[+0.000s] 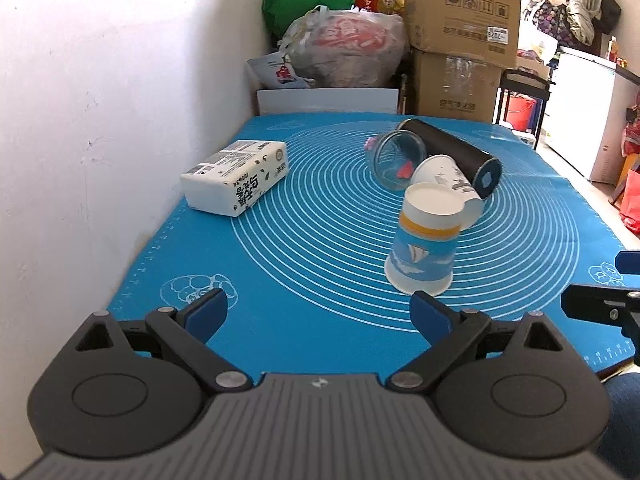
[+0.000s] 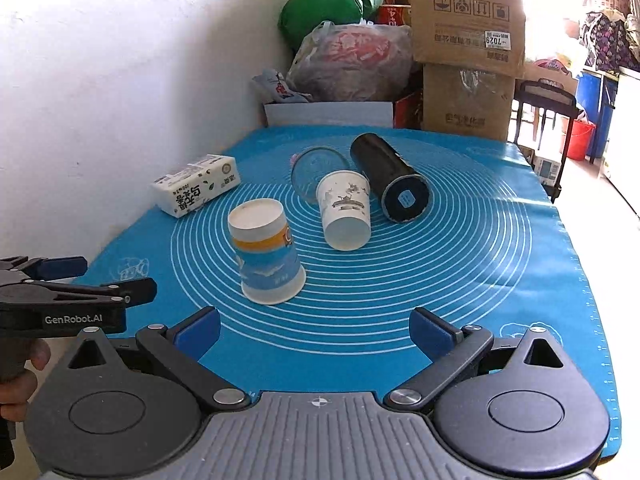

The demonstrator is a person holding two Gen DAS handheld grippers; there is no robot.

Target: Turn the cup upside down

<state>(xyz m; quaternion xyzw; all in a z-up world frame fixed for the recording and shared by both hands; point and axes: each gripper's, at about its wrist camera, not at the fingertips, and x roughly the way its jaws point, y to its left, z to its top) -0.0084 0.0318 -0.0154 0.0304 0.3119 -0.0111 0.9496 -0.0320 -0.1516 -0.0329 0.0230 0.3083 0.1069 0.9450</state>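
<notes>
- Left gripper [image 1: 320, 312] gapes wide, holding nothing.
- Right gripper [image 2: 316, 328] likewise wide and bare.
- Blue cup [image 2: 266, 252] stands mouth-down on the mat [image 2: 480, 280], just ahead of both, beside a toppled white cup [image 2: 346, 210].

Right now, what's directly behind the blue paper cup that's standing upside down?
Behind the blue paper cup lies a white paper cup on its side, then a clear glass and a black bottle. Whatever is under the blue cup is hidden.

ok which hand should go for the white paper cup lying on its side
Right, probably. The white cup lies almost straight ahead of the open right tongs; from the left tongs the upside-down blue cup stands in the way.
</notes>
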